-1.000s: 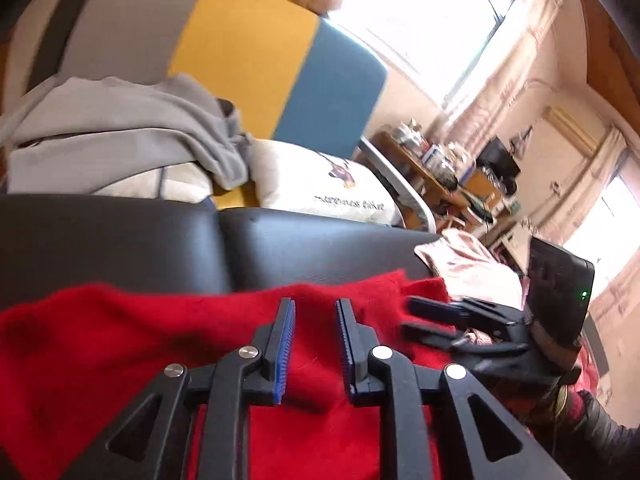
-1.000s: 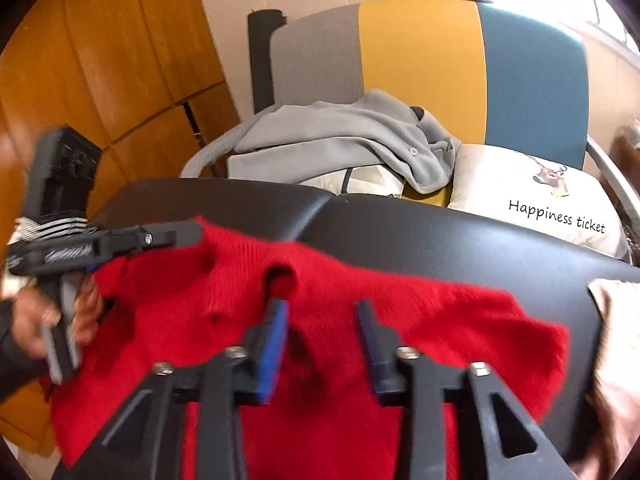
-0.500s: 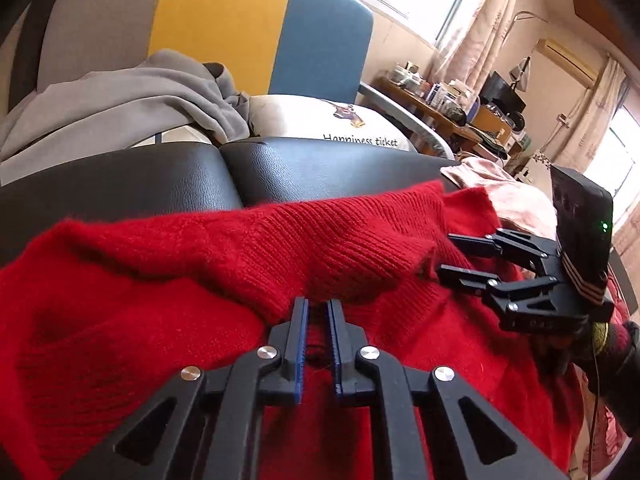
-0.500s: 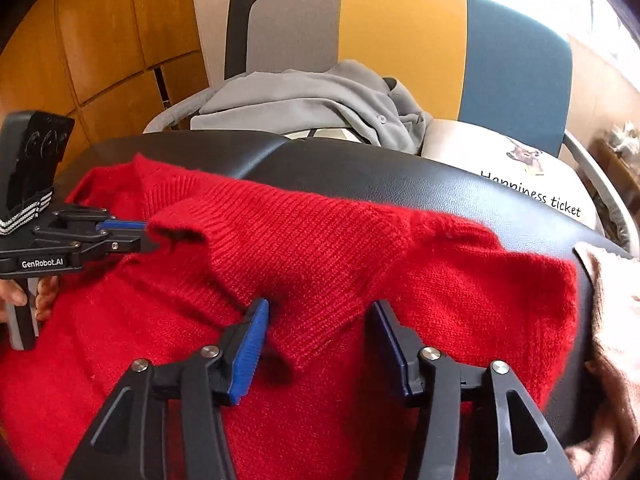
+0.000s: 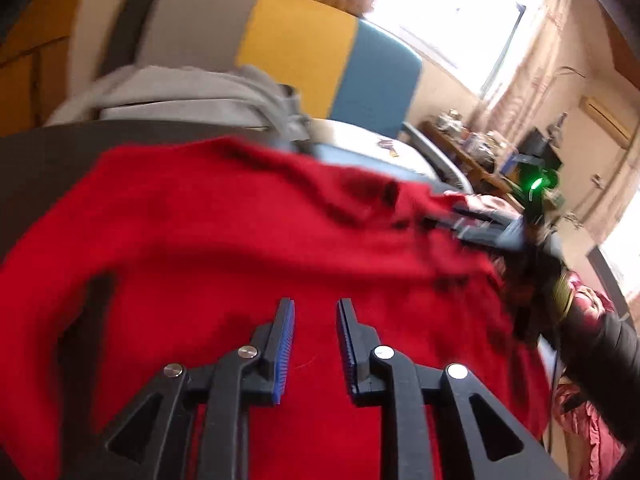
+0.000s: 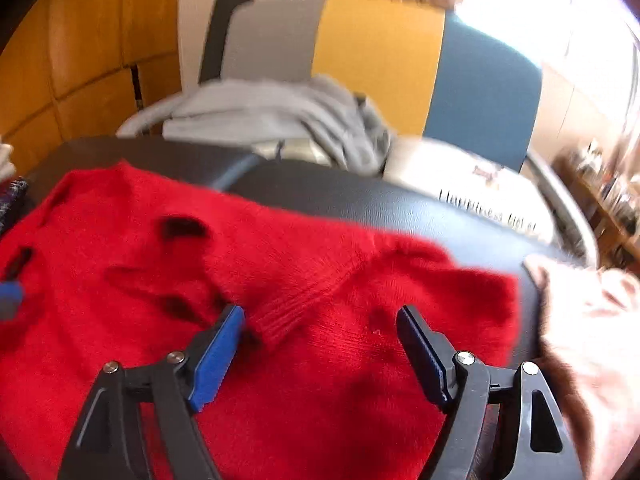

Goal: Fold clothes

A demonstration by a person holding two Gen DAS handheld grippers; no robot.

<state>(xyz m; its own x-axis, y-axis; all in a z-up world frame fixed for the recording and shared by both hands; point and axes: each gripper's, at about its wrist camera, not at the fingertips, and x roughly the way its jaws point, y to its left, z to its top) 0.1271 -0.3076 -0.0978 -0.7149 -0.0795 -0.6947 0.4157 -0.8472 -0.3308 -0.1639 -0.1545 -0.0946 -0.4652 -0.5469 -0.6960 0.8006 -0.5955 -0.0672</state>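
A red knit sweater (image 5: pixel 248 248) lies spread on a black padded surface (image 6: pixel 360 200); it also fills the lower part of the right wrist view (image 6: pixel 320 288), with a ribbed cuff folded onto its middle. My left gripper (image 5: pixel 315 308) hovers over the sweater, jaws a little apart with nothing between them. My right gripper (image 6: pixel 320 316) is wide open just above the sweater, near the ribbed cuff. The right gripper also shows, blurred, at the sweater's right edge in the left wrist view (image 5: pixel 480 228).
A grey, yellow and blue chair (image 6: pixel 380 48) stands behind, with a grey garment (image 6: pixel 288 116) and a white printed cushion (image 6: pixel 480 192) on it. A pale pink garment (image 6: pixel 588 320) lies at the right. A wooden wall (image 6: pixel 80 48) is at the left.
My left gripper has opened from nearly shut on the sweater and pulled back. My right gripper has opened wider. The sweater's folded part now lies flatter. Both views are motion-blurred.
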